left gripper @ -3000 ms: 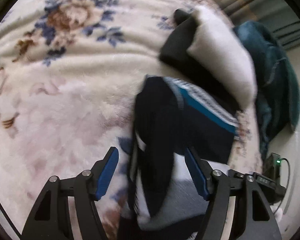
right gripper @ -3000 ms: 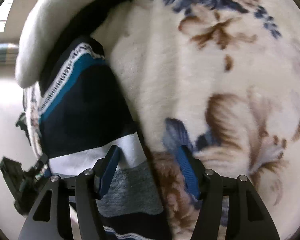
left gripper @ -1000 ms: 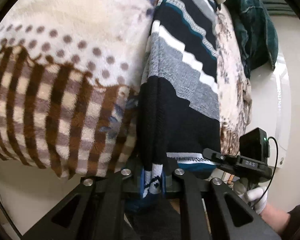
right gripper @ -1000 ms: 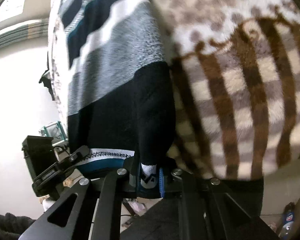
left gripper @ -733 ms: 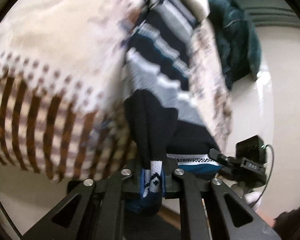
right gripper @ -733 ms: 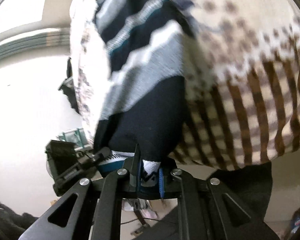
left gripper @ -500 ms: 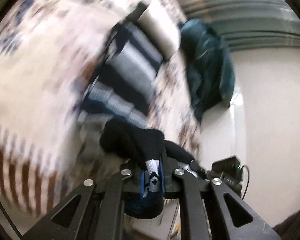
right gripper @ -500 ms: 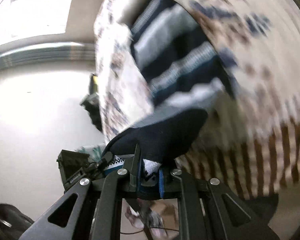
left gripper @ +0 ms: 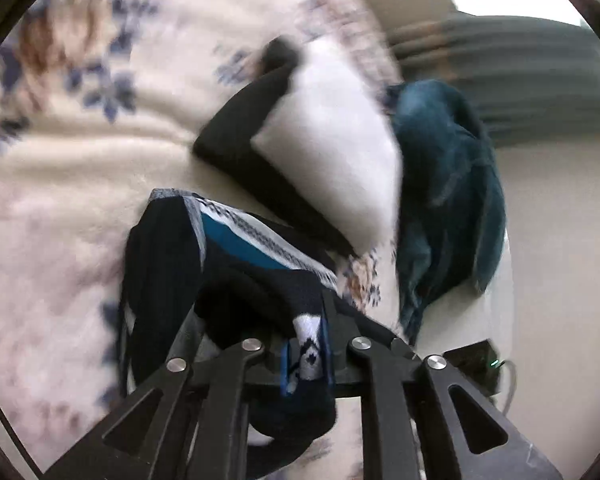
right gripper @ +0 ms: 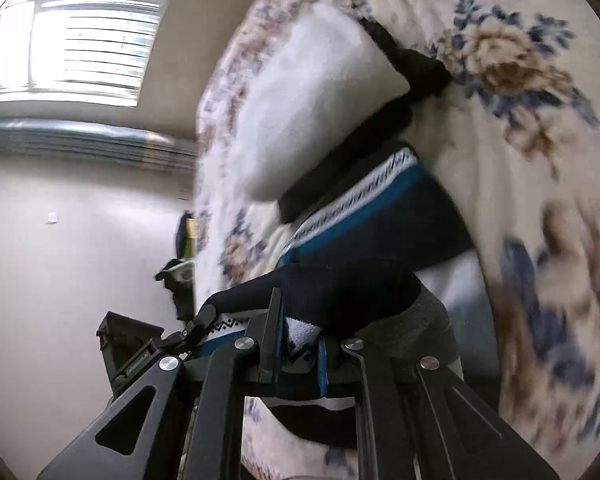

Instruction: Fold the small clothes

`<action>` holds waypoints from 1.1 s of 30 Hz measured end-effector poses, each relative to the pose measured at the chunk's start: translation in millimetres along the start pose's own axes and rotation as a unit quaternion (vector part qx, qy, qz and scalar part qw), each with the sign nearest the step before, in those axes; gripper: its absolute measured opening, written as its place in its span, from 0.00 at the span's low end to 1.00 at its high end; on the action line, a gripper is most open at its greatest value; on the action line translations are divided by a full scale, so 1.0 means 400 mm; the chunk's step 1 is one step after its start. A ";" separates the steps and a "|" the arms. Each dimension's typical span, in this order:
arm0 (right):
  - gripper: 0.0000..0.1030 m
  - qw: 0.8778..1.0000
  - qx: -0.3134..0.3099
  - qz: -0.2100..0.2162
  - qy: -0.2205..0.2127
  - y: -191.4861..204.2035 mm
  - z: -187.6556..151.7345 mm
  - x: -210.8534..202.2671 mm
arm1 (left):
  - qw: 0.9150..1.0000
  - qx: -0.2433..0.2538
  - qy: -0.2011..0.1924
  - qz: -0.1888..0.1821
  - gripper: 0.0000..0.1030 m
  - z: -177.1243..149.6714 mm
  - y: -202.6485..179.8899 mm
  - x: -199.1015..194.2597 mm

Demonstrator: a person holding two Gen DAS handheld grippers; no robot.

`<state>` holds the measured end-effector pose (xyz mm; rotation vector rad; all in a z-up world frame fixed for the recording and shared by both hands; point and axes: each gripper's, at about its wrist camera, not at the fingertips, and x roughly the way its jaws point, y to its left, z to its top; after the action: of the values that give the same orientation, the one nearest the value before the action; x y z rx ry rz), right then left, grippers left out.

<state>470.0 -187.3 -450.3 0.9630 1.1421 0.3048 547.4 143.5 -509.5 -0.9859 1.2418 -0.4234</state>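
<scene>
The sweater (left gripper: 236, 248) is lying on the floral blanket (left gripper: 60, 184), its dark hem end doubling back over the striped body. The left gripper (left gripper: 306, 344) is pinching one hem corner and its jaws have just been easing apart, with the patterned cloth between them. The right gripper (right gripper: 298, 346) is pinching the other corner, fingers close together on the cloth.

The left view is showing a teal garment (left gripper: 448, 184) hanging off the bed's far side, just beside a white pillow (left gripper: 332, 148) that is overlapping a black garment (left gripper: 240, 140). The right view is showing a window (right gripper: 80, 36) and a bare wall beyond the bed edge, plus the left gripper's body (right gripper: 140, 352) low at left.

Open blanket is spreading to the left in the left view and to the right in the right view; the pillow is crowding the sweater's far end.
</scene>
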 end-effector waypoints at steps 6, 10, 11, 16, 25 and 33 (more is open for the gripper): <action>0.40 0.996 0.072 0.041 0.027 -0.053 0.183 0.124 | 0.998 -0.045 -0.038 -0.030 0.63 0.079 0.054 -0.013; 0.69 0.998 0.056 0.039 -0.016 -0.062 0.193 0.089 | 0.995 0.041 -0.060 0.062 0.63 0.054 0.013 -0.056; 0.69 0.999 0.045 0.020 -0.016 -0.062 0.192 0.082 | 0.992 0.067 -0.052 0.089 0.63 0.048 0.000 -0.047; 0.69 0.997 -0.004 -0.072 -0.007 -0.077 0.200 0.084 | 0.972 0.147 -0.003 0.184 0.63 0.053 -0.012 0.061; 0.07 0.984 -0.076 -0.150 0.065 -0.056 0.269 0.283 | 0.963 0.193 -0.021 0.187 0.07 0.097 -0.014 0.085; 0.07 0.977 -0.066 -0.191 0.061 -0.071 0.296 0.291 | 0.990 0.074 0.023 0.117 0.32 0.131 0.105 0.023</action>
<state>615.4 -186.0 -535.3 0.5969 1.3732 0.1268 589.1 179.8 -548.7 -0.6993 1.3305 -0.3500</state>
